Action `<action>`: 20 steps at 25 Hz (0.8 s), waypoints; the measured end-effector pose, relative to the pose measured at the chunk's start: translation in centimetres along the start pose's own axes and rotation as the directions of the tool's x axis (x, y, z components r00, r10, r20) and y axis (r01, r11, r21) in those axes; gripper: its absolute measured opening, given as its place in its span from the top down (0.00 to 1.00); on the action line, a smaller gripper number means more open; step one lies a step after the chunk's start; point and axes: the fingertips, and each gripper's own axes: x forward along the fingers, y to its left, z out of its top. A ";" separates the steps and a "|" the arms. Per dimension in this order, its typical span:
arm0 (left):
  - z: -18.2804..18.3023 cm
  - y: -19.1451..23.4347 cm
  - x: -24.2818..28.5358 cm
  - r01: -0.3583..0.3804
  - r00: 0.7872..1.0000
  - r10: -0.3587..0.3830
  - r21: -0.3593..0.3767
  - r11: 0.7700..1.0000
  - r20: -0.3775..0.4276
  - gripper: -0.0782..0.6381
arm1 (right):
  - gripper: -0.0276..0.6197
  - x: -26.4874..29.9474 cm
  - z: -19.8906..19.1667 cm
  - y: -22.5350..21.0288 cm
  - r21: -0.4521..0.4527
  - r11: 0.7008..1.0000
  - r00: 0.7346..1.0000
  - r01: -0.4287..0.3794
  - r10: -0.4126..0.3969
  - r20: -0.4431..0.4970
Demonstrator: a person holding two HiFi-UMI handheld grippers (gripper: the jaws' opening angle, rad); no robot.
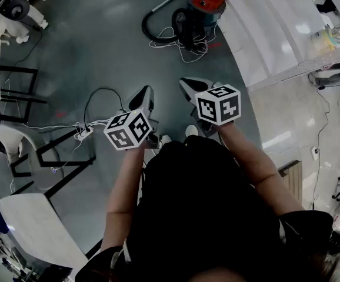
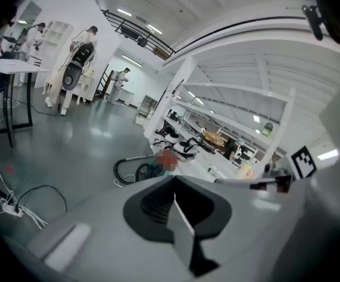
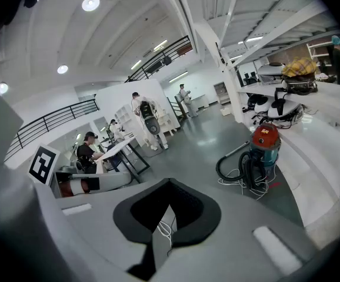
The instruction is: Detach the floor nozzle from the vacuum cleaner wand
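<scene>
Left grey two-jaw gripper [image 1: 146,93], right grey two-jaw gripper [image 1: 186,84]: jaws together, empty, which I aim toward the far-off red-topped teal canister vacuum [image 1: 204,7], presumably approaching.

Worn: black short-sleeved top [image 1: 199,204], arms bare below the sleeves | left gripper [image 1: 144,96]: grey shell, black-lined jaws, white cube [image 1: 127,129] printed with black square markers | right gripper [image 1: 187,87]: same grey shell, black-lined jaws, matching marker cube [image 1: 218,104]
</scene>
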 end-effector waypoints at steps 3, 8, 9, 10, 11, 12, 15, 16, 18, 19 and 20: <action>-0.3 -0.7 1.0 0.003 1.000 -0.003 -0.003 1.000 -0.003 0.88 | 0.96 -0.3 0.0 -1.2 0.001 1.000 1.000 0.000 0.000 -0.004; -0.2 -1.5 2.4 -0.003 1.000 0.003 -0.026 1.000 0.016 0.88 | 0.96 -0.6 0.3 -2.9 0.007 1.000 1.000 -0.007 0.007 -0.003; -0.1 -1.7 2.7 0.001 1.000 0.000 -0.036 0.999 0.027 0.88 | 0.96 -0.7 0.4 -3.2 0.010 1.000 1.000 -0.012 0.012 0.000; 0.0 -2.0 3.0 0.009 0.999 -0.007 -0.041 0.999 0.037 0.88 | 0.96 -0.7 0.5 -3.6 0.011 1.000 1.000 -0.019 0.019 0.000; 0.2 -2.4 3.3 0.019 0.999 -0.018 -0.038 0.999 0.045 0.88 | 0.96 -0.8 0.5 -4.0 0.009 1.000 1.000 -0.026 0.026 0.000; 0.3 -2.9 3.6 0.028 0.998 -0.027 -0.023 0.999 0.054 0.88 | 0.96 -0.9 0.6 -4.4 0.004 1.000 1.000 -0.031 0.031 0.000; 1.1 -3.8 4.2 0.032 0.995 -0.035 0.034 0.999 0.098 0.88 | 0.96 -1.2 1.1 -5.6 -0.009 0.999 0.999 -0.042 0.042 0.015; 1.4 -4.0 4.2 0.034 0.992 -0.038 0.037 0.999 0.120 0.88 | 0.96 -1.2 1.4 -5.9 -0.007 0.999 0.998 -0.048 0.049 0.026; 1.8 -4.3 4.3 0.044 0.988 -0.048 0.026 0.999 0.149 0.88 | 0.96 -1.3 1.9 -6.5 0.005 0.998 0.997 -0.061 0.060 0.040; 1.7 -4.3 4.3 0.047 0.988 -0.050 0.020 0.999 0.146 0.88 | 0.96 -1.2 2.1 -6.7 0.012 0.998 0.997 -0.064 0.063 0.041; 1.5 -4.4 4.4 0.048 0.990 -0.051 0.019 0.999 0.134 0.88 | 0.96 -1.2 2.2 -6.9 0.017 0.998 0.997 -0.065 0.064 0.041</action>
